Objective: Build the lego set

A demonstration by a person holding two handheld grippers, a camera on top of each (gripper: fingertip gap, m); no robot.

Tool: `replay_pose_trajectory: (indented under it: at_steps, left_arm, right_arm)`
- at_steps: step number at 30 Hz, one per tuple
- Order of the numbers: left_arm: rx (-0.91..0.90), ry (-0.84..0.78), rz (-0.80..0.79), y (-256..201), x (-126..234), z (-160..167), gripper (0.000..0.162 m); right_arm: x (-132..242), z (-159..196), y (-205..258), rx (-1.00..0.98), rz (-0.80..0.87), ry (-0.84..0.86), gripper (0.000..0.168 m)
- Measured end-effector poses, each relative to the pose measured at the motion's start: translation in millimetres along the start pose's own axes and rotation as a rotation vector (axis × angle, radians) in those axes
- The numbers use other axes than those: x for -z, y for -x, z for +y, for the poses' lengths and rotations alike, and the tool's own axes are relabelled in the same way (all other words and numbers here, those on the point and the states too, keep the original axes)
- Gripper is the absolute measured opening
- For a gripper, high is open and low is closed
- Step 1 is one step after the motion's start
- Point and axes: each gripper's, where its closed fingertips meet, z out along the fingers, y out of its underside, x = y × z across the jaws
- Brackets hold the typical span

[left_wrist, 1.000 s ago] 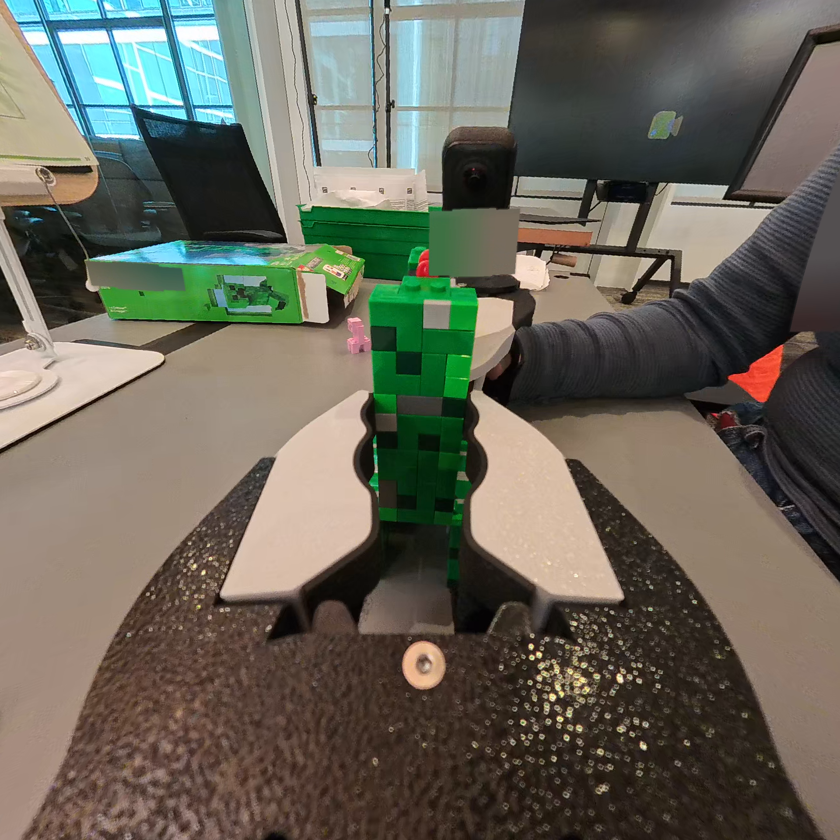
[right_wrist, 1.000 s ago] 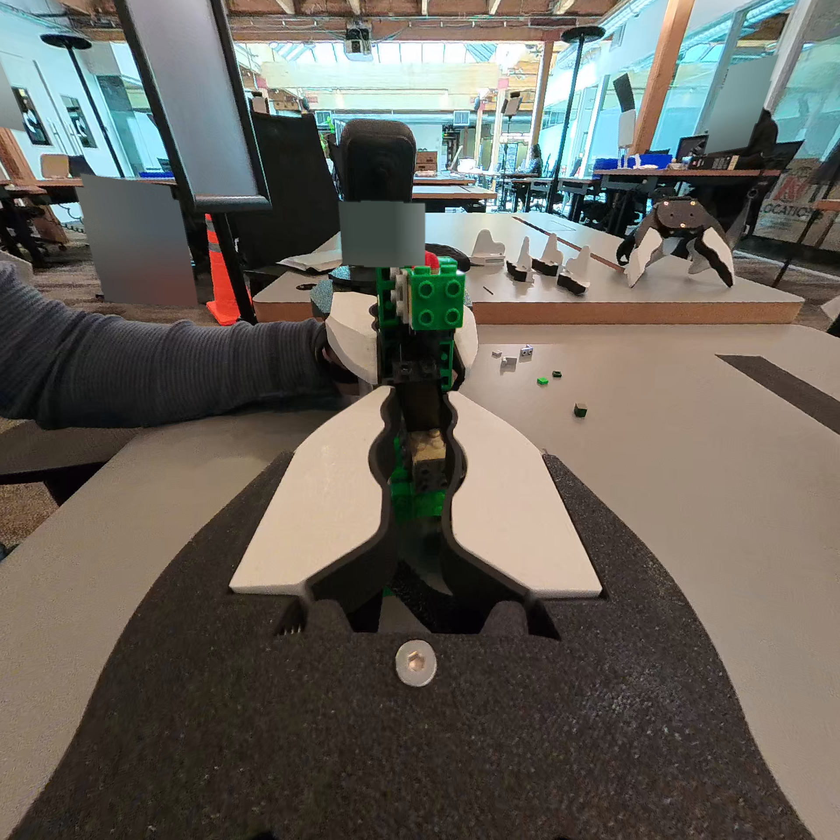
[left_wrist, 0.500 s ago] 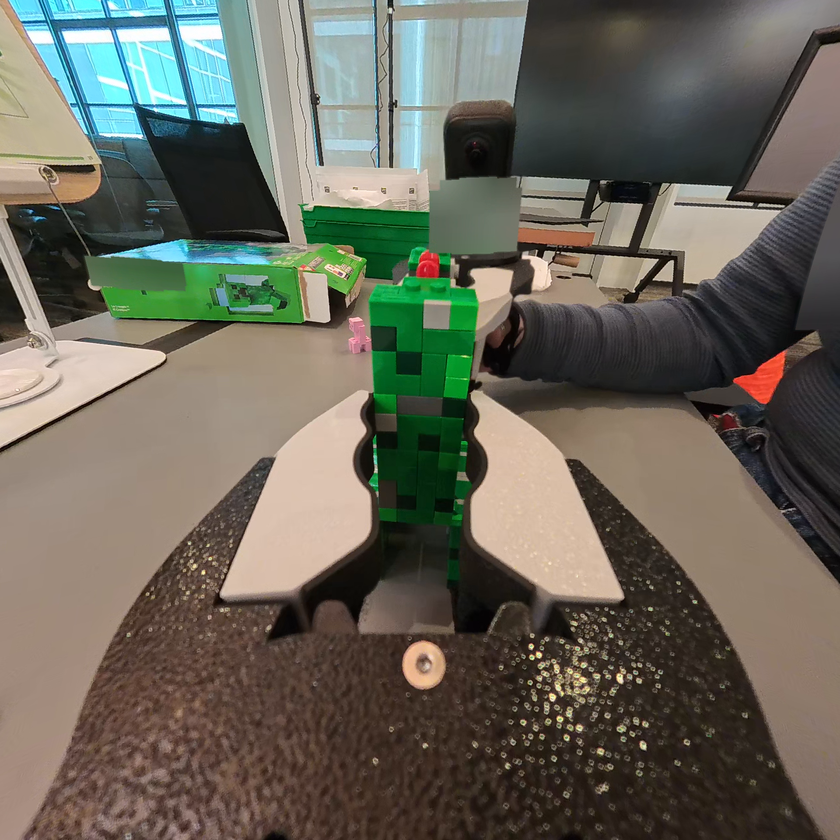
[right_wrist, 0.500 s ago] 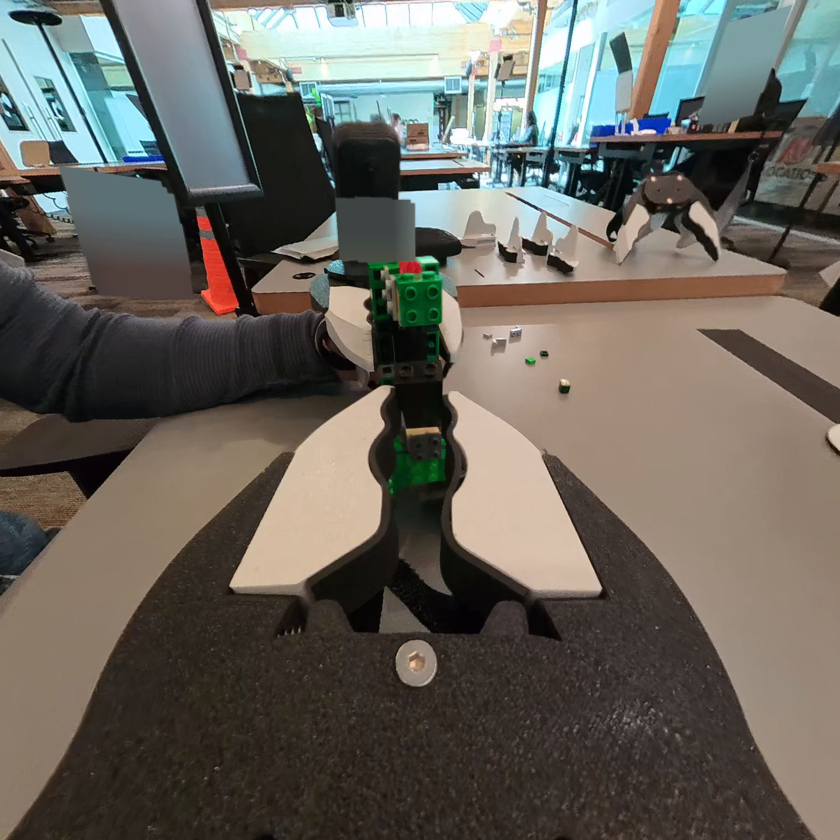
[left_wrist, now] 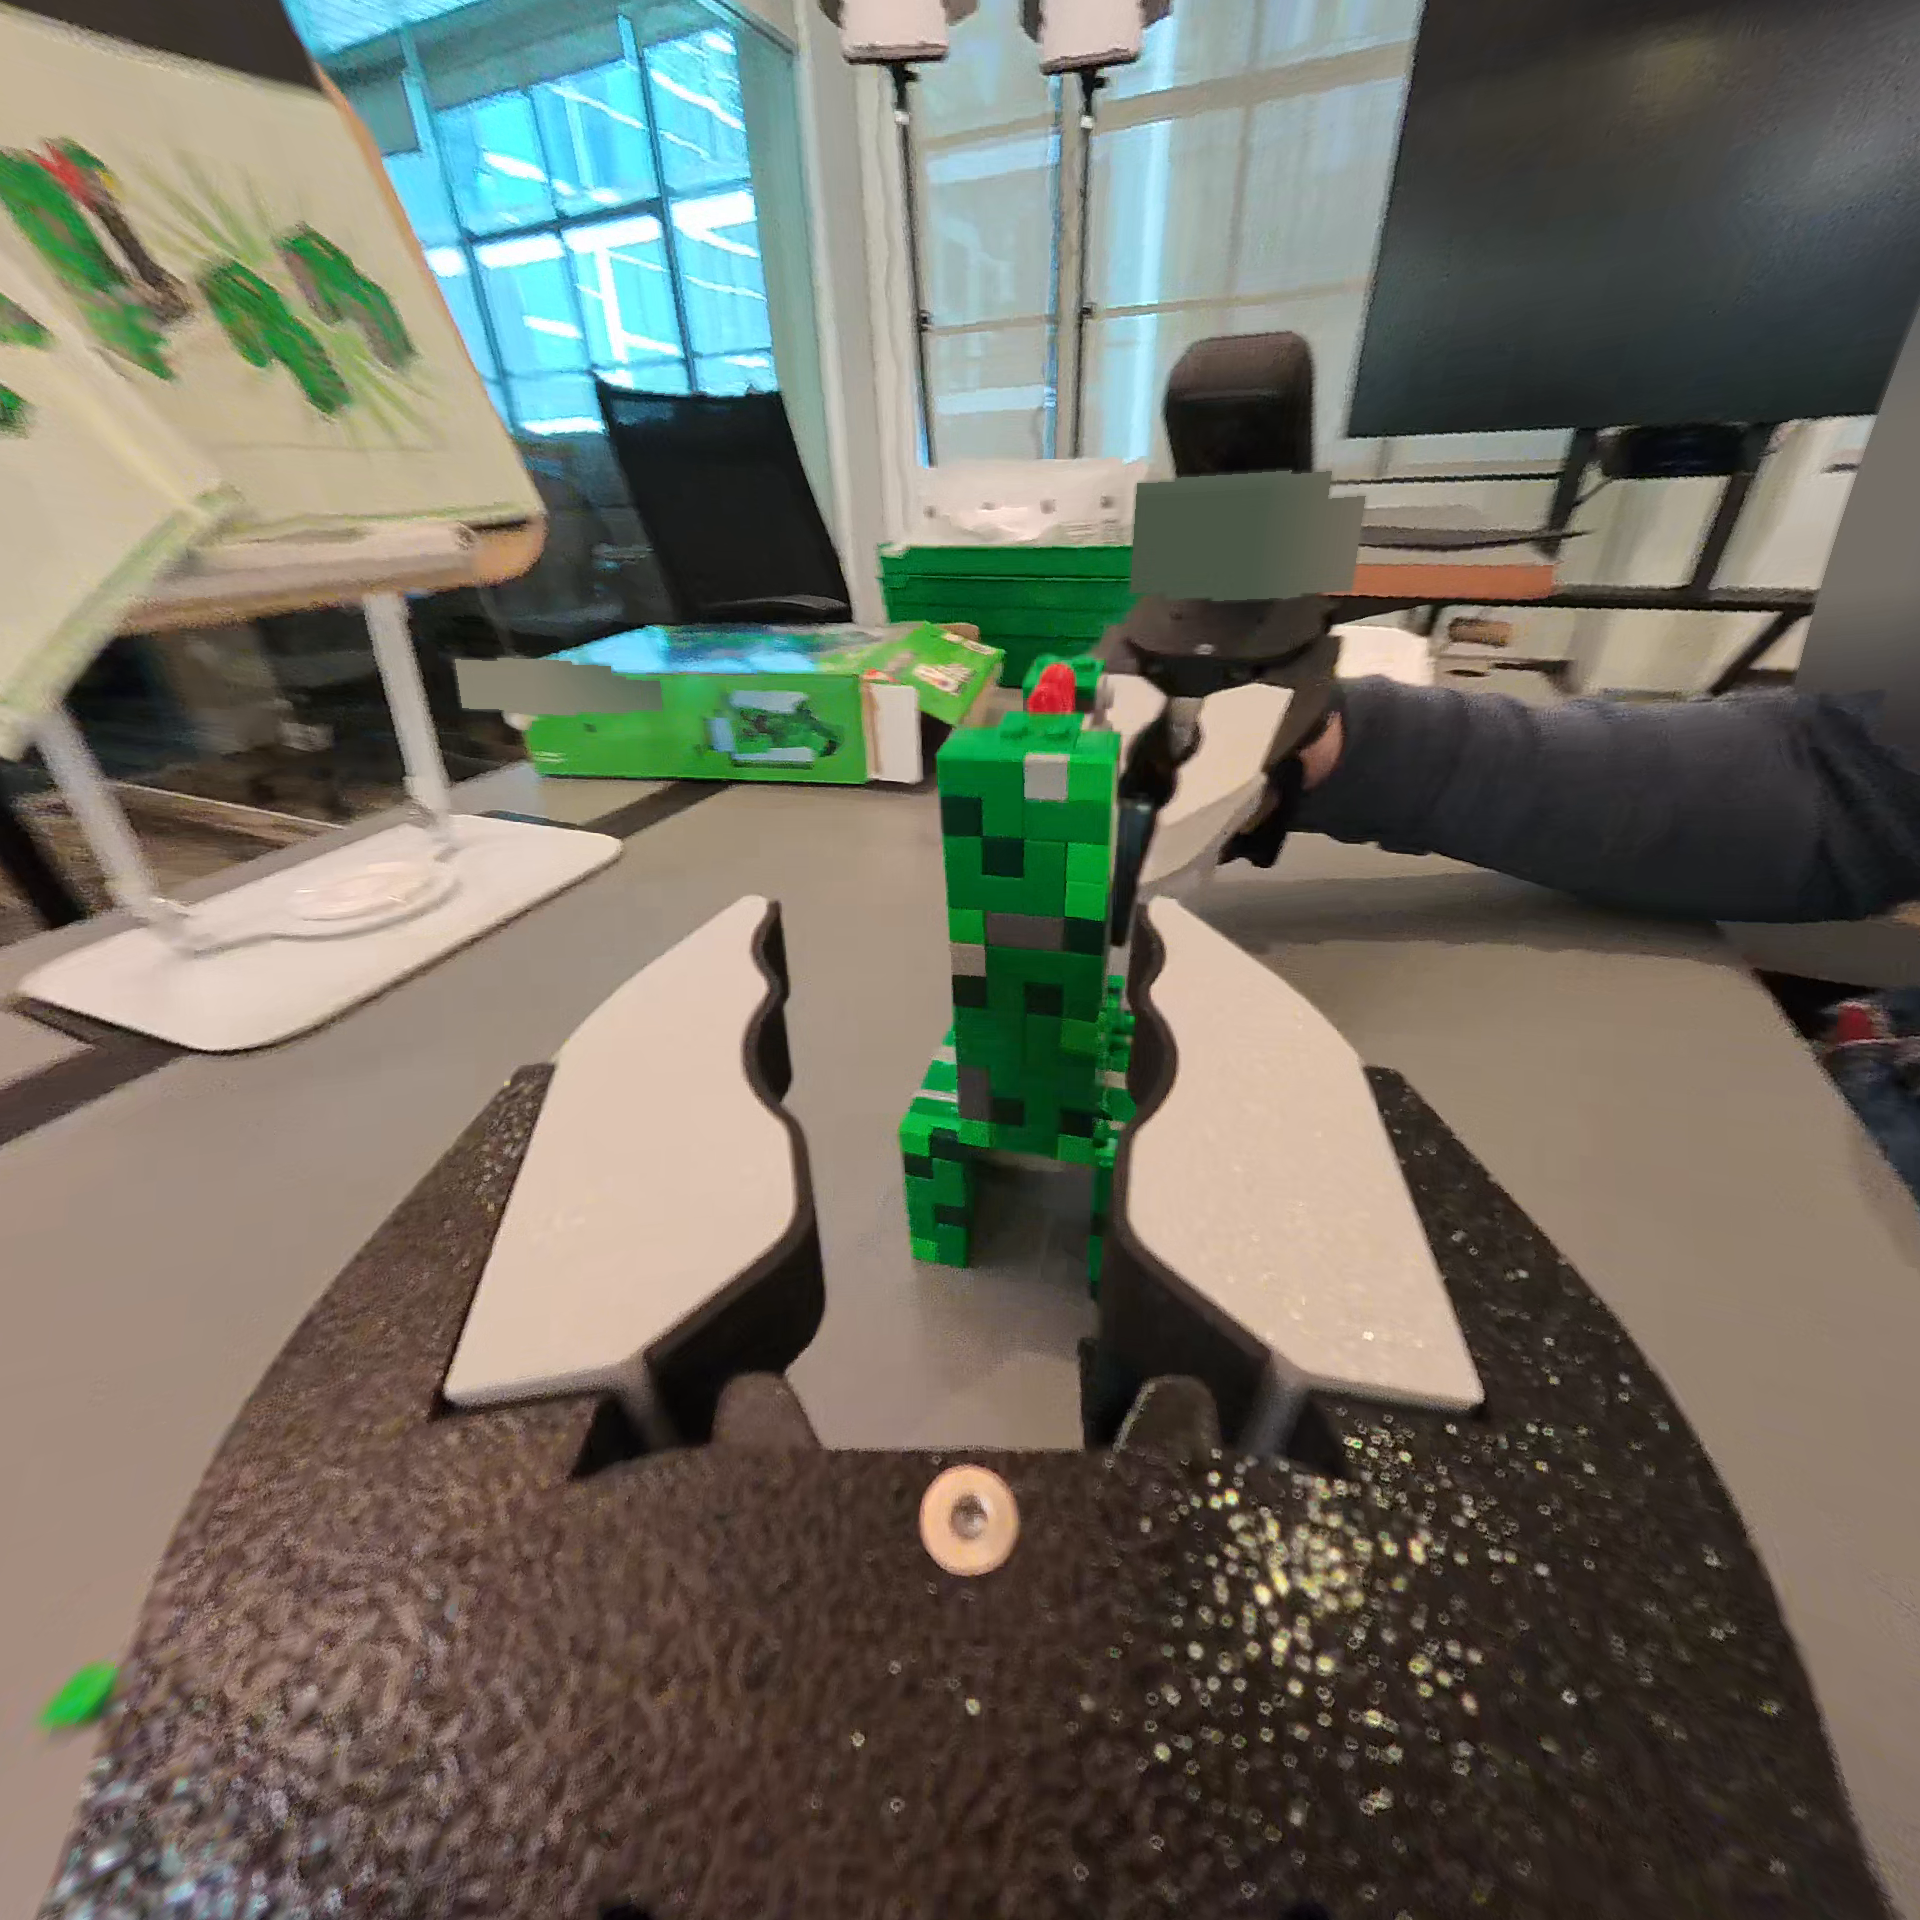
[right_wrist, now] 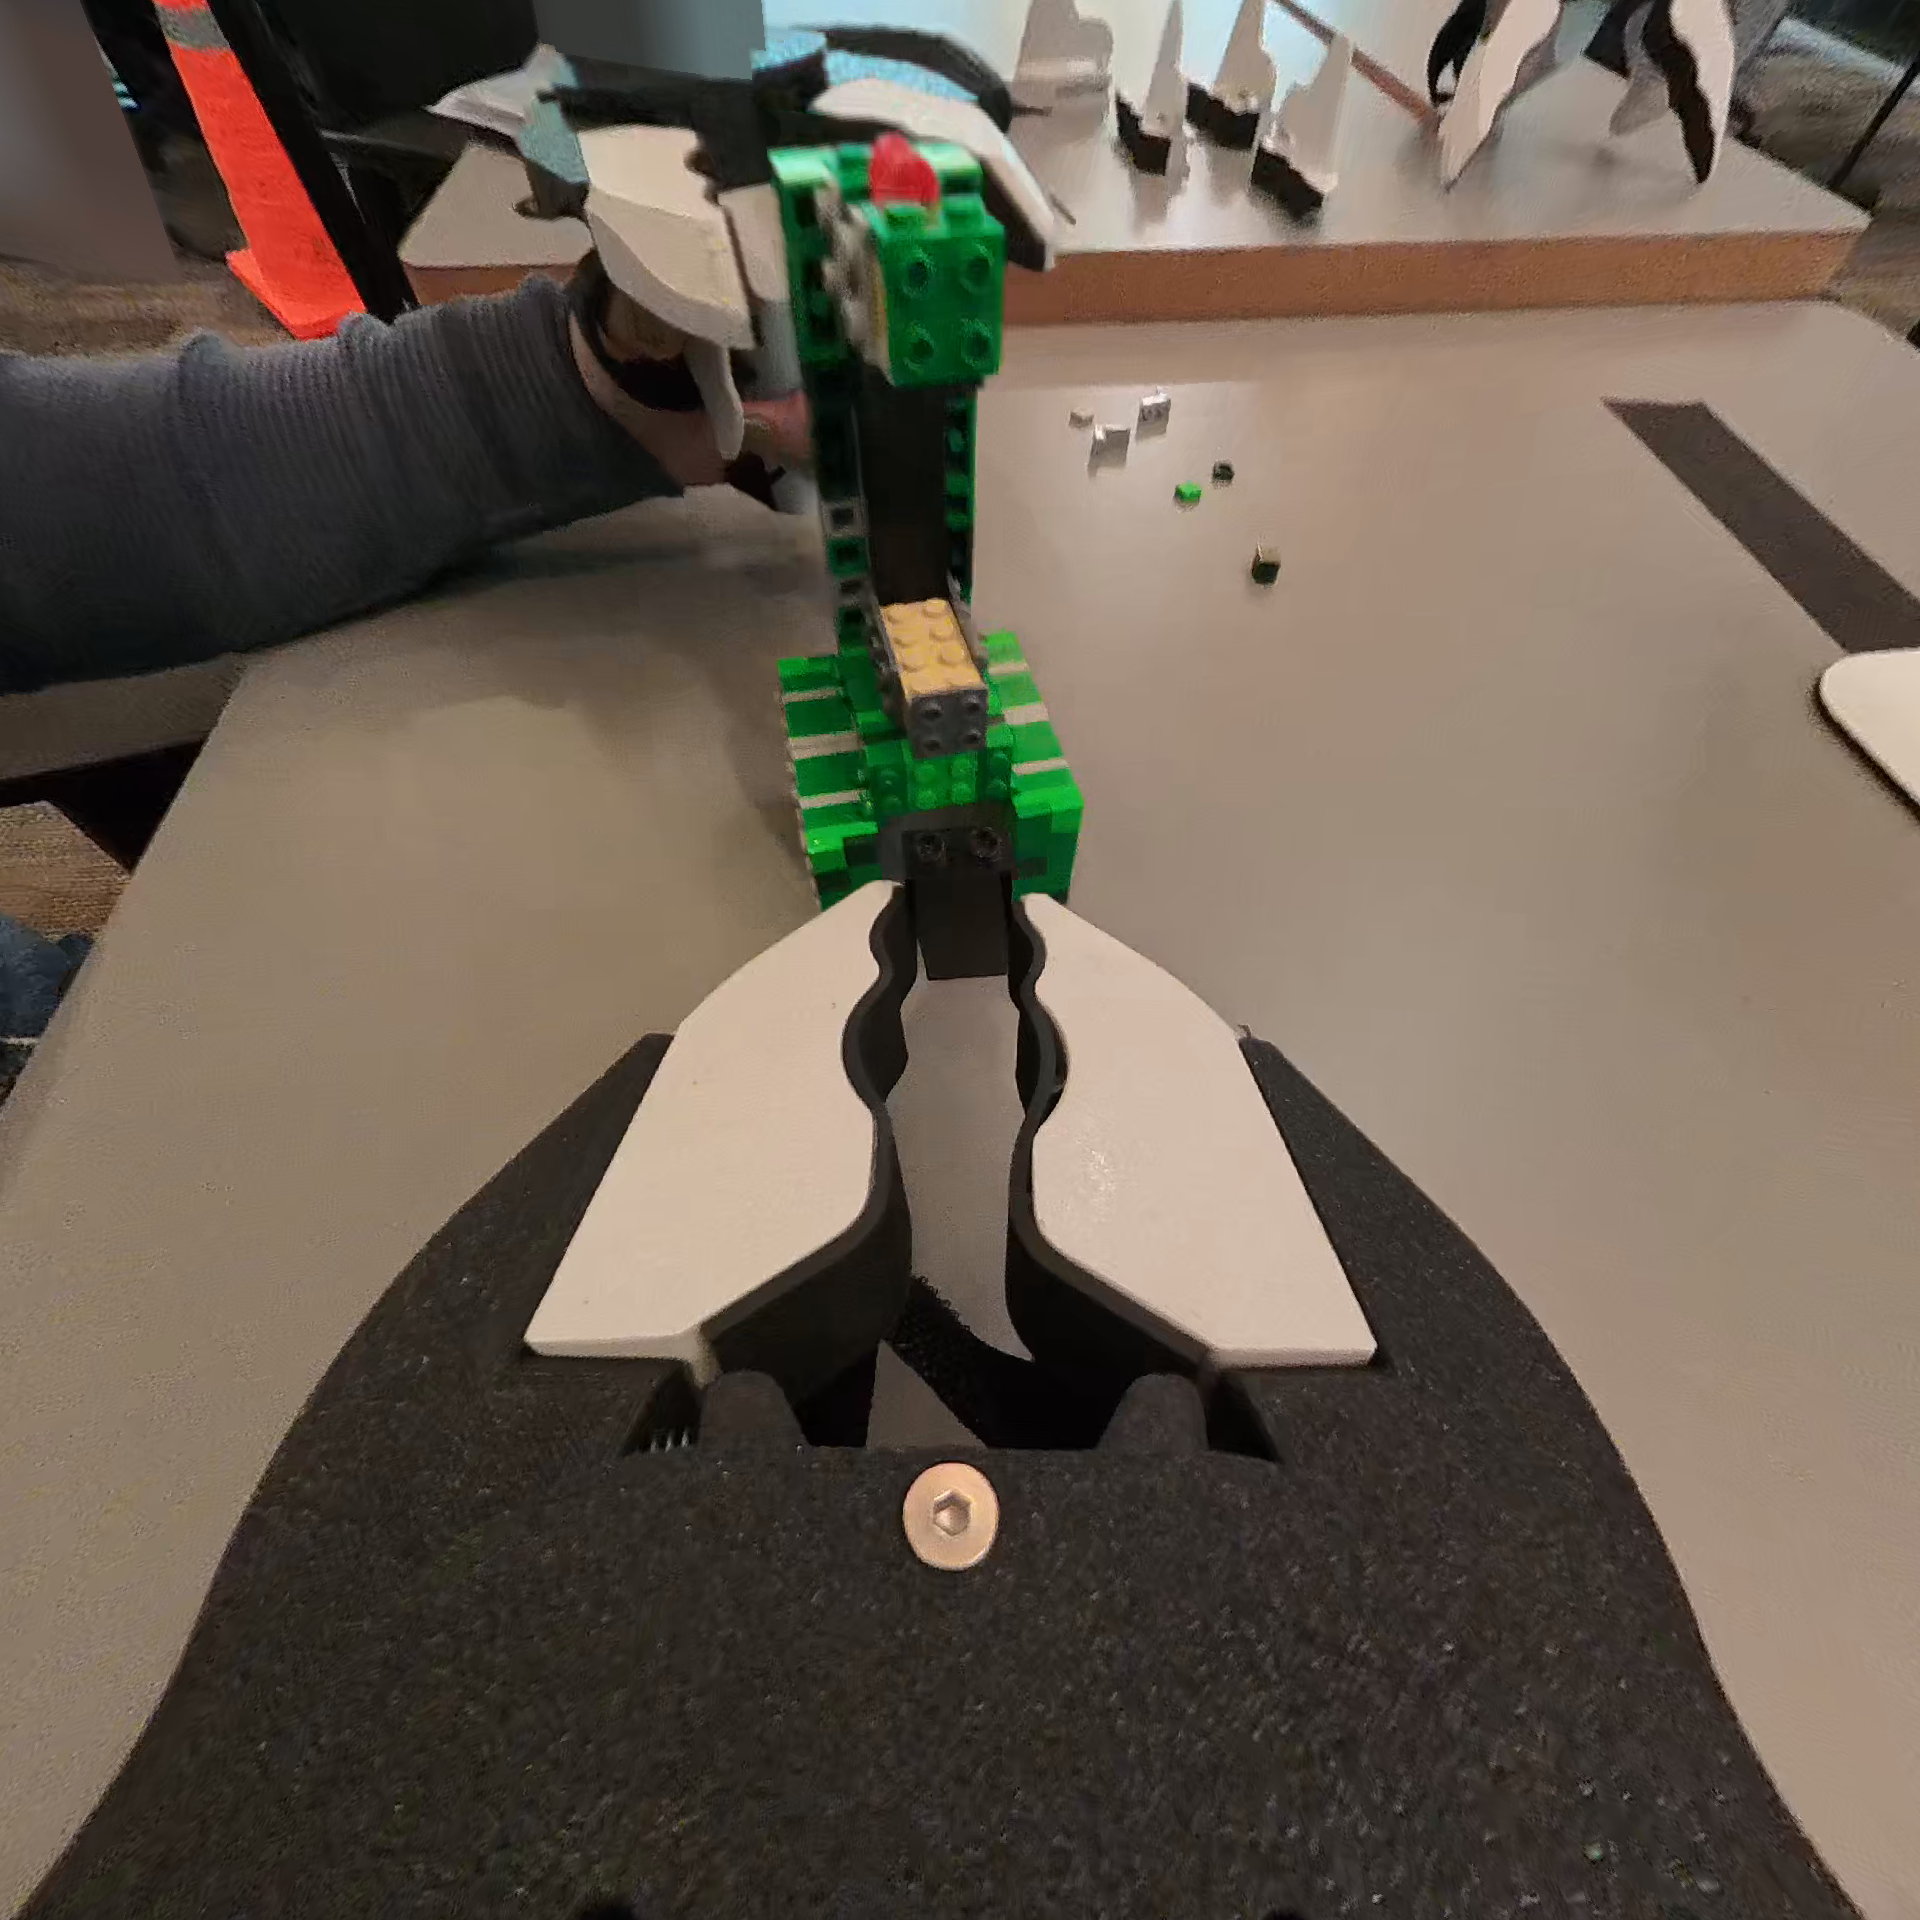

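The green pixel-patterned lego figure (left_wrist: pixel 1023 935) stands upright on the grey table, with a red piece (left_wrist: pixel 1051 688) on its top. My left gripper (left_wrist: pixel 961 914) is open. The figure stands between its fingers, close to the right one. In the right wrist view I see the figure's open back (right_wrist: pixel 925 748), with tan and grey bricks inside. My right gripper (right_wrist: pixel 956 914) is shut on a black piece (right_wrist: pixel 961 935) that sticks out of the figure's back. The right gripper also shows behind the figure in the left wrist view (left_wrist: pixel 1195 748).
An instruction booklet (left_wrist: pixel 208 364) rests on a white stand (left_wrist: pixel 343 935) at the left. A green lego box (left_wrist: pixel 727 717) lies behind it. Small loose pieces (right_wrist: pixel 1184 488) lie on the table beyond the figure. A person's sleeve (left_wrist: pixel 1558 790) reaches in from the right. There is about 12 cm between the tips of the two grippers.
My left gripper has opened and let go of the figure, which now stands on the table. My right gripper has drawn back and now grips only the black piece at the back.
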Motion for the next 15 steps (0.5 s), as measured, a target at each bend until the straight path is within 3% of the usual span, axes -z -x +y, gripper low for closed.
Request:
replay_pose_trajectory:
  at_steps: [3,7,10,12,15]
  left_arm:
    - [-0.113,-0.055,-0.109,-8.9,9.5,-25.1,0.060]
    - [-0.189,-0.041,-0.120,-54.4,1.3,-41.0,0.041]
    - [-0.177,0.116,-0.082,-91.7,-21.1,-20.4,0.041]
    - [-0.162,0.192,-0.056,-110.5,-35.7,-6.8,0.051]
    - [-0.162,0.260,-0.067,-118.9,-51.3,6.0,0.054]
  right_arm:
    - [-1.3,-2.0,11.8,0.039,-0.018,0.046,0.016]
    - [-2.7,-5.7,36.3,0.091,-0.057,0.113,0.016]
    - [2.5,-34.7,64.4,0.135,-0.125,-0.027,0.016]
    - [7.4,-49.7,77.0,0.128,-0.174,-0.104,0.016]
    - [11.5,-58.4,86.1,0.111,-0.222,-0.136,0.016]
